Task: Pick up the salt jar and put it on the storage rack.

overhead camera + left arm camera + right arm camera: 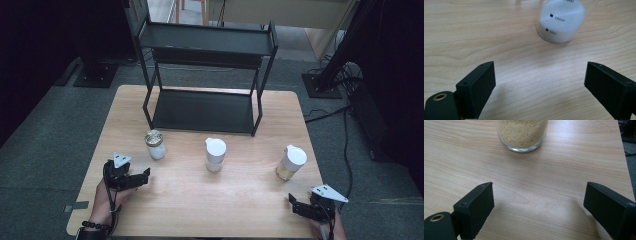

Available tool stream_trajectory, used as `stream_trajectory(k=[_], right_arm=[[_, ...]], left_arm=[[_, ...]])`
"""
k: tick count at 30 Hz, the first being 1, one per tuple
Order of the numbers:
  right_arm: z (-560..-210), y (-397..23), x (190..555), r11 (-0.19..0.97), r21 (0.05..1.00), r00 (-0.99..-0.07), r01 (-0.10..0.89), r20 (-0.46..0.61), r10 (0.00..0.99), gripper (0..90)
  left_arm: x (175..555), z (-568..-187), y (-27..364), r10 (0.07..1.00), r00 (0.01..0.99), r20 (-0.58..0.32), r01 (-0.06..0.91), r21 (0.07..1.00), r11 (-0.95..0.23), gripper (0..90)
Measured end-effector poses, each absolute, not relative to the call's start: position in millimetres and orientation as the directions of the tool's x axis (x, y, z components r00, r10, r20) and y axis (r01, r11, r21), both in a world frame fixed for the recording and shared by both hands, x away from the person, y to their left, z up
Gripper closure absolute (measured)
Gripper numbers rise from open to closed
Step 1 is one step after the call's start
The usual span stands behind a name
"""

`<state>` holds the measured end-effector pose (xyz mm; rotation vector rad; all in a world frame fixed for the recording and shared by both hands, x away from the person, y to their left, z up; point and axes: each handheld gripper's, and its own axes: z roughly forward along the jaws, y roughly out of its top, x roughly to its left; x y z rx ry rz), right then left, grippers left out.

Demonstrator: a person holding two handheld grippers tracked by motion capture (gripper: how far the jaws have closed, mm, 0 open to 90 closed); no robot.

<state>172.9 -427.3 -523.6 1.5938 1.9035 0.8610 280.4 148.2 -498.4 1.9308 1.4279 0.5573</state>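
The left gripper (145,176) is hovering low over the wooden table (190,200), its jaws standing wide apart and gripping nothing; the jar of white powder (155,145), capped with what is probably a metal lid, is standing upright just ahead of it, apart from the jaws; in the left gripper view the printed volume marks (559,18) are showing on this jar's glass wall. The right gripper (296,204) is sitting near the table's right front corner, jaws likewise wide and empty; the white-lidded jar of yellow grains (291,162) is standing ahead of it, untouched. A third white-lidded jar (215,154) is standing between the two; the black two-tier shelf (205,75) is occupying the table's far side.
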Motion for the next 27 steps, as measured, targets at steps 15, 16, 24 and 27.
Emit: stream_trajectory(k=[15, 16, 24, 27], right_arm=[[-524, -427, 173, 0.114, 0.741, -0.189, 0.662, 0.017, 0.982, 9.2], [-524, -427, 173, 0.115, 0.741, -0.189, 0.662, 0.016, 0.982, 9.1], [-524, -427, 173, 0.114, 0.742, -0.189, 0.66, 0.017, 0.982, 6.4], [-524, -427, 173, 0.113, 0.741, -0.189, 0.661, 0.018, 0.982, 6.2]], left_arm=[[295, -493, 135, 0.949, 0.314, -0.035, 0.658, 0.729, -0.191, 10.2], [296, -493, 134, 0.948, 0.315, -0.034, 0.658, 0.728, -0.192, 10.2], [302, -492, 127, 0.949, 0.312, -0.046, 0.66, 0.73, -0.181, 10.2], [304, -493, 124, 0.95, 0.308, -0.045, 0.665, 0.724, -0.181, 10.2]])
